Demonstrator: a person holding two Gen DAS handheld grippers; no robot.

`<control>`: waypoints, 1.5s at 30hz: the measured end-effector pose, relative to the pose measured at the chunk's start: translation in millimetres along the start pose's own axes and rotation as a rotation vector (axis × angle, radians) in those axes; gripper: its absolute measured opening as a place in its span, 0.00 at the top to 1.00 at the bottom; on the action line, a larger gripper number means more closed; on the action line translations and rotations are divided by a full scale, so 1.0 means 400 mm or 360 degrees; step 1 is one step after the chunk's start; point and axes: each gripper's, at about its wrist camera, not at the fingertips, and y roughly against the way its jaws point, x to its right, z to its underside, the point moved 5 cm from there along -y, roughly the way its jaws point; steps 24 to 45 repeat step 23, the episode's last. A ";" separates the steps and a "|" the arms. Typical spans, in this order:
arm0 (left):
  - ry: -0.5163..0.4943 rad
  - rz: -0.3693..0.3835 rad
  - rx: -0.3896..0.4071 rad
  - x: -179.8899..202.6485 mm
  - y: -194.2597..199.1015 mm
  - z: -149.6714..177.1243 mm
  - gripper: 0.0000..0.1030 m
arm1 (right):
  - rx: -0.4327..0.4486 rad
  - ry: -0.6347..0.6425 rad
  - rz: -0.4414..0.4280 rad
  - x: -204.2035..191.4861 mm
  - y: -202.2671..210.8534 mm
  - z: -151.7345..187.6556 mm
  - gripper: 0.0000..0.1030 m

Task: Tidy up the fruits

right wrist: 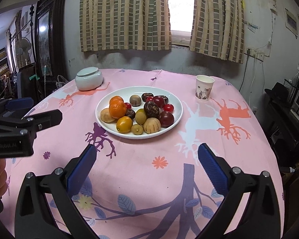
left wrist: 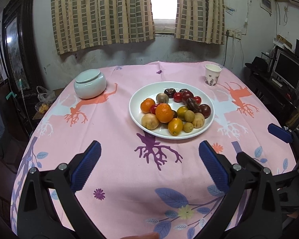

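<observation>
All the fruit sits heaped on the white plate (right wrist: 177, 119) in the middle of the pink tablecloth (right wrist: 149, 179), so the sorting looks to be at or near its end — or the grippers stand back between steps. The left gripper (left wrist: 149, 155) and the right gripper (right wrist: 145, 155) both stand wide apart in their jaws with nothing between them, poised over the near part of the cloth, well short of the plate. On the plate, an orange mandarin (right wrist: 117, 110) lies at the left with a second behind it, a yellow plum tomato (right wrist: 124, 124) at the near rim, a striped pale fruit (right wrist: 151, 125) to its right, and dark red tomatoes (right wrist: 166, 119) and brown wrinkled fruit on the right half. If grouping goes on, the next move calls for a reach forward and down onto one small round fruit without nudging its touching neighbours, which would likely roll. A lidded celadon jar (right wrist: 89, 79) stands far left and a paper cup (right wrist: 204, 90) far right, both well apart from the plate. Open cloth surrounds the plate on every side; the table's edges fall away left, right and near.
</observation>
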 end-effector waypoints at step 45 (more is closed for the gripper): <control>0.0068 0.0055 -0.0073 0.016 -0.032 0.033 0.02 | -0.0034 -0.0084 -0.0029 0.029 -0.041 0.025 0.01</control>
